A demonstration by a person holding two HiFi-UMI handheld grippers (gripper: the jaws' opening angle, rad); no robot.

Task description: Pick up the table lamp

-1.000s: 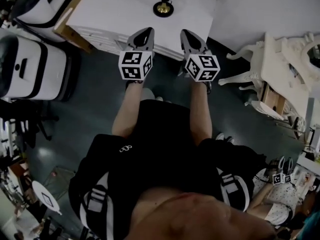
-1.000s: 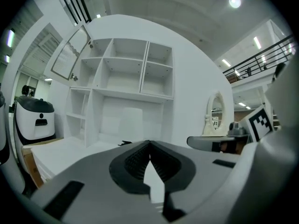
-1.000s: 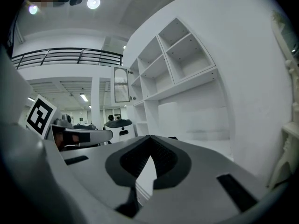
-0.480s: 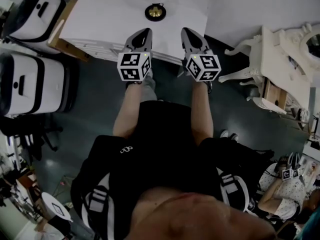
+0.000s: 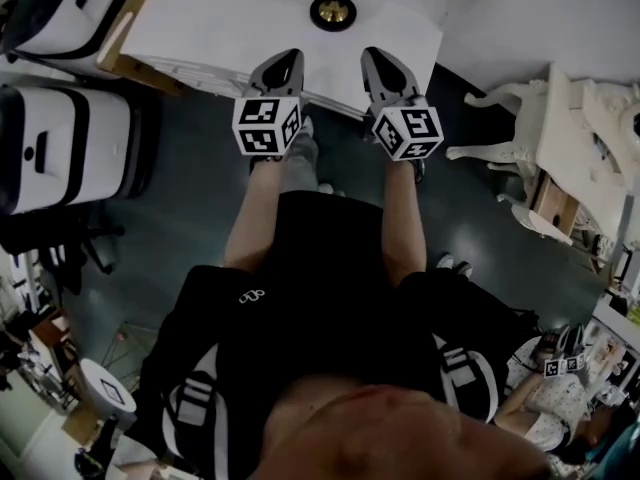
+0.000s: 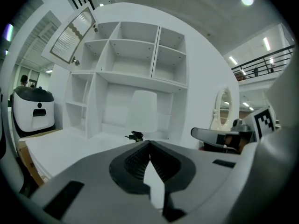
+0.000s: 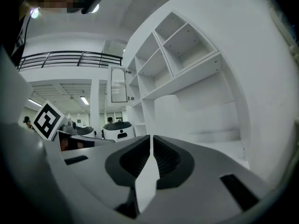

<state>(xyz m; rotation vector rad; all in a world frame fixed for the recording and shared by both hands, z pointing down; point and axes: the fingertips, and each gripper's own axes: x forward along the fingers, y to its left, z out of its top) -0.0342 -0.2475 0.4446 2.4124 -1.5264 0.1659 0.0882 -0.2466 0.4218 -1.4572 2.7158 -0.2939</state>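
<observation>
Head view: we hold left tongs (image 5: 285, 66) and right tongs (image 5: 376, 63) side by side over the near edge of the white table (image 5: 210, 18). The table lamp (image 5: 333, 11) stands at top centre of frame, well beyond both tips. Left gripper view: jaws clenched tip to tip with nothing between them, lamp at centre frame just above the tips, shelf unit (image 6: 126, 55) behind it. Right gripper view: jaws likewise pressed together, empty. We read this as the approach step, no grasp yet. Next we release the tongs, reach forward and close low on the lamp.
</observation>
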